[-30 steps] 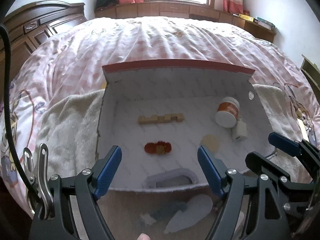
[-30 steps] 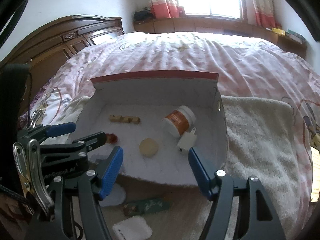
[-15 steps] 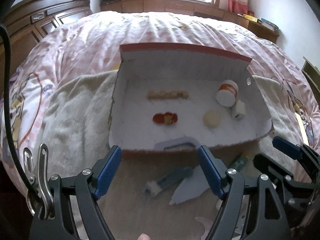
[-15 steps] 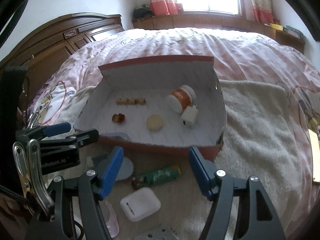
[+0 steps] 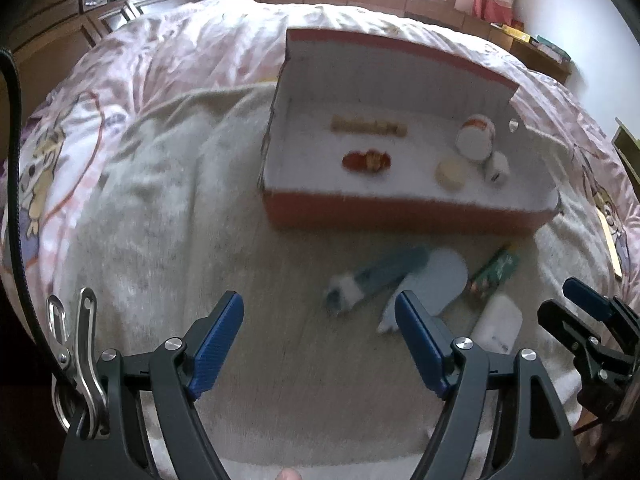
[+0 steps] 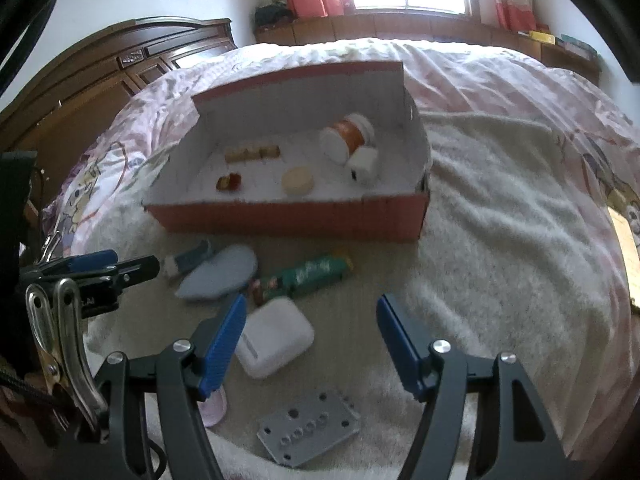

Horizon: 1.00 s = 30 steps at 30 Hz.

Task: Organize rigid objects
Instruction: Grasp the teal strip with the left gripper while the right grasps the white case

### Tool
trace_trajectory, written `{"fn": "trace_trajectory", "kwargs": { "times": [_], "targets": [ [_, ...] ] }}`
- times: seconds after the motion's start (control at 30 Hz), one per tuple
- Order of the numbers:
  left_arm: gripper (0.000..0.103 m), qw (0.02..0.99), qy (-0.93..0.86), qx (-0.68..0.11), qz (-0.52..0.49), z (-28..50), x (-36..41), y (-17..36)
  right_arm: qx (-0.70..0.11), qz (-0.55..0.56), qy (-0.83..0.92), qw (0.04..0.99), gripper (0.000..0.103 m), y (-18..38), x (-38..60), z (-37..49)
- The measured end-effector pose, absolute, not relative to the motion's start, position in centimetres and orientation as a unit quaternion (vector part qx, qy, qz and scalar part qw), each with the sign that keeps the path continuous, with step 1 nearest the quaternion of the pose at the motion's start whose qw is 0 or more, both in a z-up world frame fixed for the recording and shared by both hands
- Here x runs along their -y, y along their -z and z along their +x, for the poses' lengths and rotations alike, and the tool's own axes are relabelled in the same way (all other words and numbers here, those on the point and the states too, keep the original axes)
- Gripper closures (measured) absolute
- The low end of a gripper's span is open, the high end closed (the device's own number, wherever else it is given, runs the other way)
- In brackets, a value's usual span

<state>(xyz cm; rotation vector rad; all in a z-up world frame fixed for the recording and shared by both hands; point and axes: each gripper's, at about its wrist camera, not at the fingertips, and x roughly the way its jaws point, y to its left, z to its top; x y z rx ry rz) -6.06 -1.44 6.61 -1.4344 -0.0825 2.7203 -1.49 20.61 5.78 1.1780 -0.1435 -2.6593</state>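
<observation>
A red box (image 5: pixel 400 212) (image 6: pixel 288 220) lies open on a cream towel; inside are a white-and-orange bottle (image 6: pixel 348 136), a cream disc (image 6: pixel 297 179), a white cube (image 6: pixel 364 164), a wooden block row (image 6: pixel 251 153) and a red piece (image 6: pixel 229 182). In front of it lie a blue-grey oval piece (image 6: pixel 220 272), a teal tube (image 5: pixel 372 280), a green packet (image 6: pixel 304 276), a white earbud case (image 6: pixel 276 336) and a grey metal plate (image 6: pixel 310 432). My left gripper (image 5: pixel 320 340) is open and empty, left of them. My right gripper (image 6: pixel 312 340) is open and empty above the white case.
The towel (image 6: pixel 500 240) lies on a pink bed cover (image 5: pixel 180 60). A dark wooden headboard (image 6: pixel 120 68) stands at the left. A pink item (image 6: pixel 216 408) lies partly hidden under my right gripper's left finger. A yellowish board (image 6: pixel 626 256) is at the right edge.
Both grippers have pulled back and up from the box. The items in front of the box have come into full view. Both stay open and empty.
</observation>
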Motion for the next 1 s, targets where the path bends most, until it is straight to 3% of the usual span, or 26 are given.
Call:
{"fn": "trace_trajectory", "kwargs": {
  "times": [0.73,0.8,1.0],
  "targets": [
    [0.023,0.044,-0.870,0.044,-0.490,-4.4,1.6,-3.1,-0.051,0.399,0.906,0.136,0.032,-1.1,-16.4,-1.2],
    [0.023,0.043,-0.869,0.045,-0.491,-4.5,1.5,-3.0,-0.049,0.396,0.907,0.132,0.042,-1.2,-16.5,-1.1],
    [0.023,0.039,-0.867,0.057,-0.493,-4.5,1.0,-2.9,-0.032,0.393,0.910,0.132,0.044,-1.3,-17.4,-1.0]
  ]
}}
